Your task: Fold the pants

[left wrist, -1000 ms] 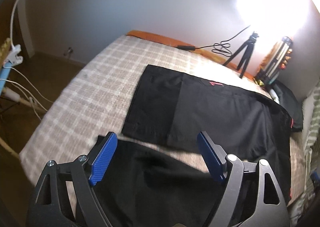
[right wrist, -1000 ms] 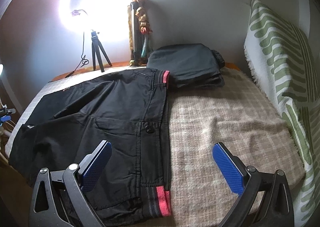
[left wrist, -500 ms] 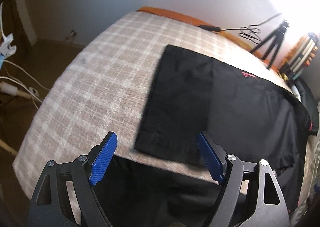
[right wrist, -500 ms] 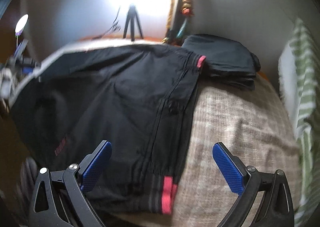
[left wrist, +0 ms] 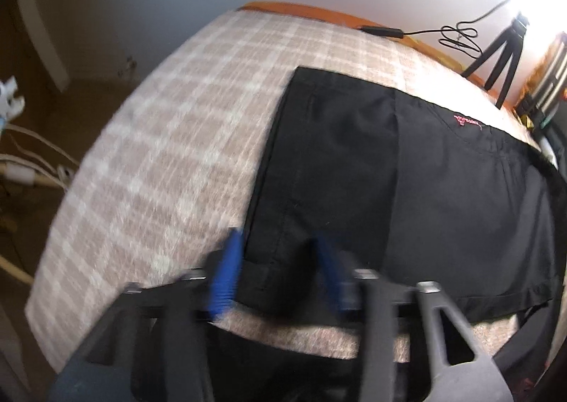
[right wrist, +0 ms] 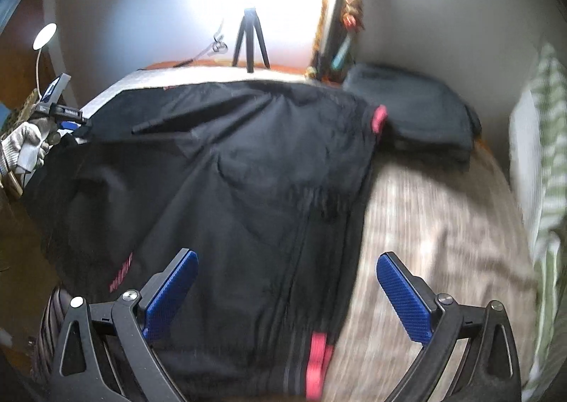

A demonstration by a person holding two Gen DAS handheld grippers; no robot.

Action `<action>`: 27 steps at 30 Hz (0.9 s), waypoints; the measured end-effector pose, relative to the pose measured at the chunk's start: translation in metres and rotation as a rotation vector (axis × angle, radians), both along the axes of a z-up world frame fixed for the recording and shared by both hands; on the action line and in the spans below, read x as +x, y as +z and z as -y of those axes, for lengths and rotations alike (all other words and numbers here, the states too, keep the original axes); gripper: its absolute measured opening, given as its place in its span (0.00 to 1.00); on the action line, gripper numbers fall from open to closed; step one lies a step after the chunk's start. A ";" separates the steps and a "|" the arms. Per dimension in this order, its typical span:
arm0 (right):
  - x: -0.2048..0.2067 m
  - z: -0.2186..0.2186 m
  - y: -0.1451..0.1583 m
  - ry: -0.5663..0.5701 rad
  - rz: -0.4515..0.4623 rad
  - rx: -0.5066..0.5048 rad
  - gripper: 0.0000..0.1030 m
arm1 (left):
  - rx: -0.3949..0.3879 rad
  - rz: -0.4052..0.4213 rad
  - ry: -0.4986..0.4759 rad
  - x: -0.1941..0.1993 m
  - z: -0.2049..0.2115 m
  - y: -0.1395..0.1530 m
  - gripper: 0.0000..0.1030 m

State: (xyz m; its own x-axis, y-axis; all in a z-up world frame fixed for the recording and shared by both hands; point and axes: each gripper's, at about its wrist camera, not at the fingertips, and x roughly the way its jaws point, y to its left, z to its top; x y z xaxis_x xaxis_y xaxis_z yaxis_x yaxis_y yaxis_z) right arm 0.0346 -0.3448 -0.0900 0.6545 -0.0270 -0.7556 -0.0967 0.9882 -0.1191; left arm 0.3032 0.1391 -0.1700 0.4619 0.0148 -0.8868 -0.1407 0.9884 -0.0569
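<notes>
Black pants (left wrist: 407, 182) lie spread on a plaid bed cover (left wrist: 170, 140). My left gripper (left wrist: 280, 271) is blurred from motion; its blue pads (left wrist: 225, 274) have narrowed around the near corner of the pant-leg hem, still with a gap between them. In the right wrist view the pants (right wrist: 248, 189) show red waistband tabs (right wrist: 379, 118). My right gripper (right wrist: 287, 295) is wide open just above the waistband, empty. The left gripper (right wrist: 62, 115) also shows in the right wrist view, at the far left over the pant legs.
A tripod (right wrist: 250, 39) and a bright light stand at the wall. A folded dark garment stack (right wrist: 414, 108) lies beyond the waistband. A green striped pillow (right wrist: 545, 161) is at the right. Cables (left wrist: 32, 168) hang left of the bed.
My left gripper has moved forward onto the hem corner and its jaws have narrowed sharply. My right gripper has shifted left over the waistband, still wide open.
</notes>
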 end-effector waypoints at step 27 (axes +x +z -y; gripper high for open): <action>0.345 -0.035 -0.036 0.428 -0.197 -0.098 0.99 | -0.138 0.027 -0.141 0.137 -0.003 0.010 0.70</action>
State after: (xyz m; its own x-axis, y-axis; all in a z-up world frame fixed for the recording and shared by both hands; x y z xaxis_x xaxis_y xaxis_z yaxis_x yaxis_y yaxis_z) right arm 0.3797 -0.3101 -0.1258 0.4667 0.1361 -0.8739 -0.5225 0.8396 -0.1483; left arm 0.4399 0.1425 -0.1601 0.4745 -0.1723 -0.8632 0.0018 0.9808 -0.1948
